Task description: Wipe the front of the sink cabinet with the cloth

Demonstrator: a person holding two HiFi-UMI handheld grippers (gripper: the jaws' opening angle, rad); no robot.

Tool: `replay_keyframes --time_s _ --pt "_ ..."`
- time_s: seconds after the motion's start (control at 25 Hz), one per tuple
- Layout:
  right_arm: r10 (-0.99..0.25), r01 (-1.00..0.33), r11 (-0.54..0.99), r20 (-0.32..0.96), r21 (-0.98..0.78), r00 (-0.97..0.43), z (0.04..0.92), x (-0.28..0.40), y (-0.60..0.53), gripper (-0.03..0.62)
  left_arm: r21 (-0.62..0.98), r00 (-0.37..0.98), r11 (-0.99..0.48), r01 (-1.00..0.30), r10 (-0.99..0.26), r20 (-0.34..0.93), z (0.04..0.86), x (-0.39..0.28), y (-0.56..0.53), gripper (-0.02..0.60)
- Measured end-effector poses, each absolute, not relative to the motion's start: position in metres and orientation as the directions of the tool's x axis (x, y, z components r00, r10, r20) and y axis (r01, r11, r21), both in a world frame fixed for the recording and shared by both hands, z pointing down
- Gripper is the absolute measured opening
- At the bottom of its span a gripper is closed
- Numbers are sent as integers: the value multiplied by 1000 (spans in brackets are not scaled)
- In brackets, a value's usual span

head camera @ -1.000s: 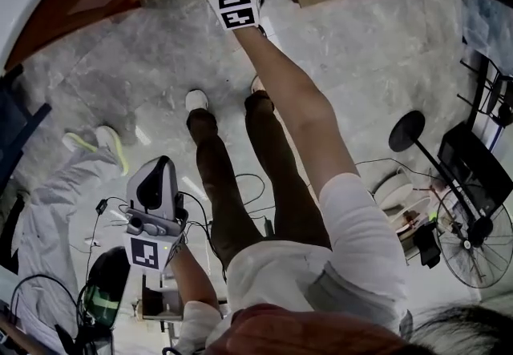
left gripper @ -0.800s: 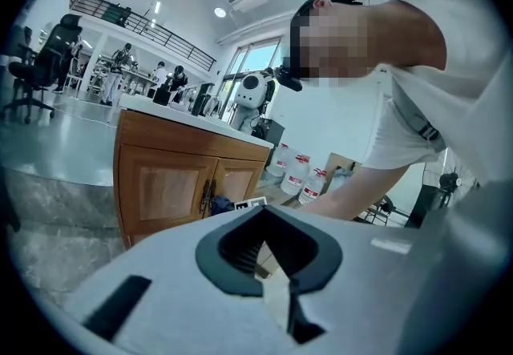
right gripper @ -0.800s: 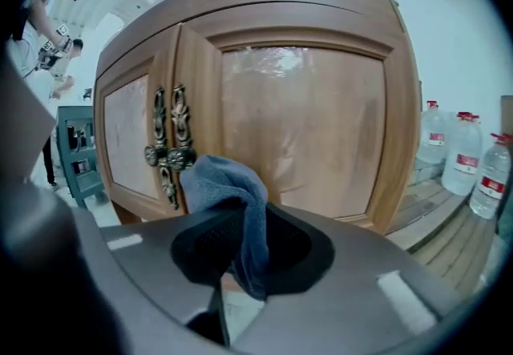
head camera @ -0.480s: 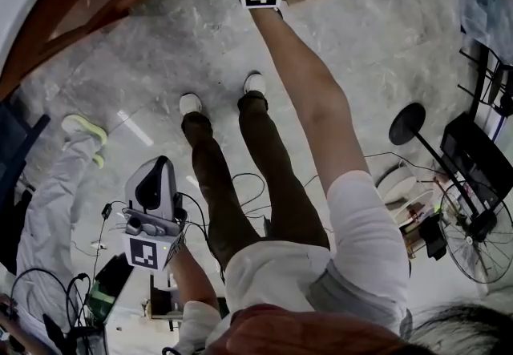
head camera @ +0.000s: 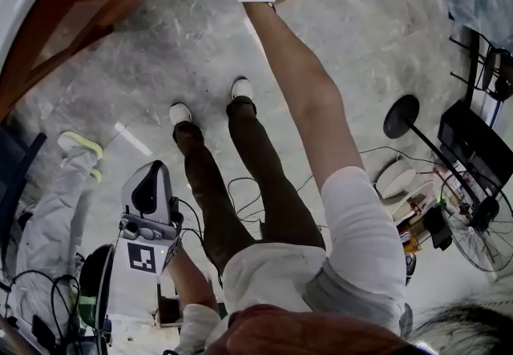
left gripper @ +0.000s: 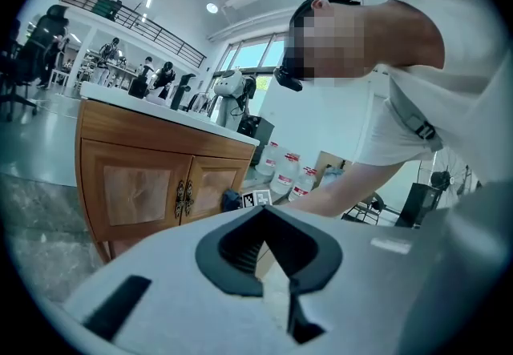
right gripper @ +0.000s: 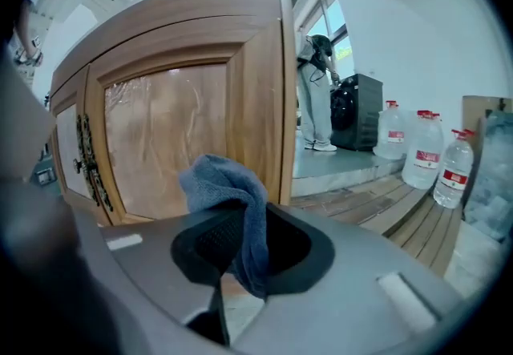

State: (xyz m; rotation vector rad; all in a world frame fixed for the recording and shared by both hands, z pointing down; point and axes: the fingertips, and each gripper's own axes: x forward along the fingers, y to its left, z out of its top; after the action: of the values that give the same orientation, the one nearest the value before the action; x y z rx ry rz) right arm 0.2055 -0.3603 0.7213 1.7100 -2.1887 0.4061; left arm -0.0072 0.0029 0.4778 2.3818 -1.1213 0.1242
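While the cloth [right gripper: 230,189] is pinched in the closed jaws of the right gripper [right gripper: 240,253], with a bunched fold standing out ahead of them, the wooden door [right gripper: 172,133] of the sink cabinet is seen just beyond the jaws; whether contact is made cannot be told. The step in hand is judged to be the wiping of this door panel. It is best done if the fold is pressed flat on the wood and drawn in even, overlapping strokes, so that only fabric, never the hard jaws, is rubbed on the finish. The metal handles [right gripper: 86,157], left of the jaws, should be skirted. The left gripper [left gripper: 272,253] is held apart from the cabinet, jaws drawn together on nothing.
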Motion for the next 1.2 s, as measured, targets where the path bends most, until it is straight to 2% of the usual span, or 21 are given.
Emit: replay_keyframes --time_s 0.28,0.8,1.04,1.2 --pt "-890 -990 135 434 -43 -141 726 238 -365 86 387 640 -521 -761 -702 313 481 -12 2 0" --pt "-890 -988 155 434 -9 -143 722 245 -353 86 367 634 -528 -766 -713 299 475 -16 9 0" --pt "-859 -947 288 474 140 -191 723 245 -306 86 365 632 -528 -767 -721 286 469 -18 14 0" --pt "-823 -911 377 513 169 -246 716 254 -241 86 377 640 -539 -754 -731 236 445 -7 12 0"
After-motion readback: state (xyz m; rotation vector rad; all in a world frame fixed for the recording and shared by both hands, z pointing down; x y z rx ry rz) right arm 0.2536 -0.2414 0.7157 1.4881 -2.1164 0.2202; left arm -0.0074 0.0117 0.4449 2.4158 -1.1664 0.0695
